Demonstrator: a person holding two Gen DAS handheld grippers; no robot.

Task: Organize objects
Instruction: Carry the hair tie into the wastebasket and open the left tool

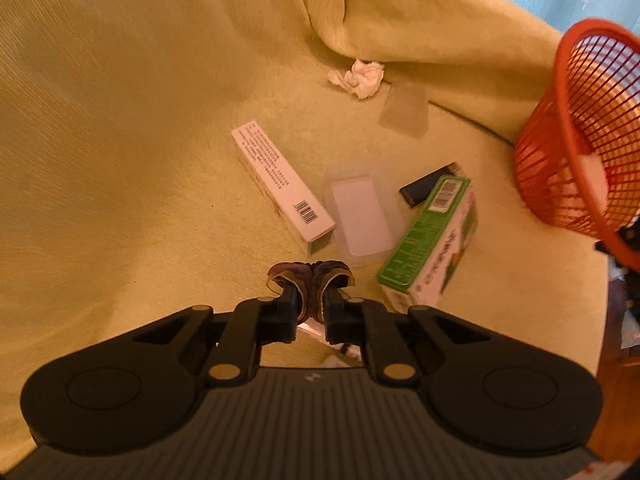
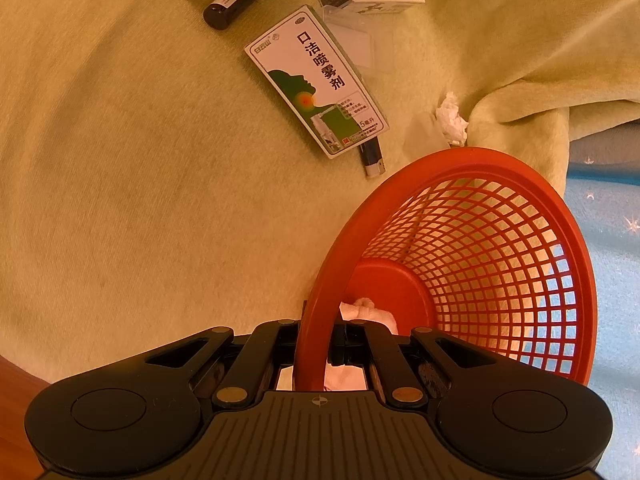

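Right gripper (image 2: 320, 344) pinched the basket (image 2: 400, 168) rim; left gripper (image 1: 311, 280) was closed, empty. A tilt could spill the tissue (image 2: 368, 312).

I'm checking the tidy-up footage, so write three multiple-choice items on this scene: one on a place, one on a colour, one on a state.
1. Where does the crumpled tissue on the blanket lie?
A. under the green box
B. at the foot of the blanket fold
C. on top of the white box

2. What colour is the mesh basket?
A. blue
B. black
C. red

3. What is the right gripper doing?
A. clamping the basket rim
B. hanging open above the blanket
C. holding a bottle

Answers:
1. B, the tissue sits against the raised fold of the yellow-green blanket, apart from the boxes.
2. C, rim and mesh are red in both views.
3. A, the red rim passes between its closed fingers.
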